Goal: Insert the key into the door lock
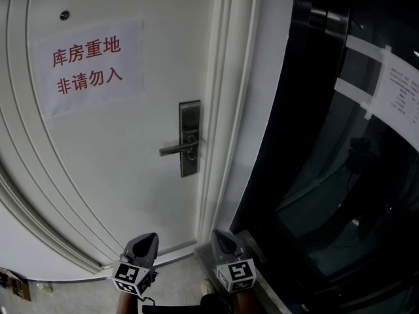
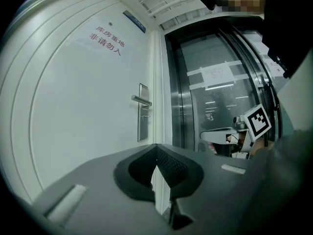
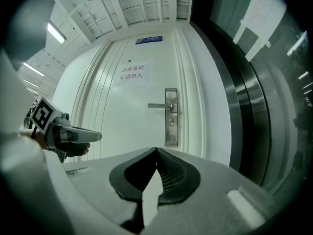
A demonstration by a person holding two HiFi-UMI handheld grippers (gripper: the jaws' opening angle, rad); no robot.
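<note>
**Lock dead ahead, no key to be seen in either grip**

The lock [image 1: 190, 138] sits on the right edge of the white door [image 1: 118, 175], ahead of both hands and well apart from them. Its steel plate stands upright, long axis vertical. The handle [image 1: 175, 149] runs level from it toward the left. The keyhole [image 3: 170, 123] lies just under the handle.

In the head view the lock falls between the two hands, somewhat closer to the right one. That hand's own view also has the keyhole almost straight over its tips, so I judge the right hand better placed for the reach.

The left fingers [image 2: 171, 168] are closed tip to tip with nothing between them. The right fingers [image 3: 171, 173] are likewise closed and empty. No key shows in either gripper view. A small dark shape sits at the keyhole in the head view, but whether it is a key I cannot tell.

The sign [image 1: 88, 64] on the door reads, in red, 库房重地 / 非请勿入. A blue plate [image 3: 149, 40] above the door is too small to read. So are the taped notices [image 1: 399, 97] on the glass panel [image 1: 327, 195] to the right.
</note>
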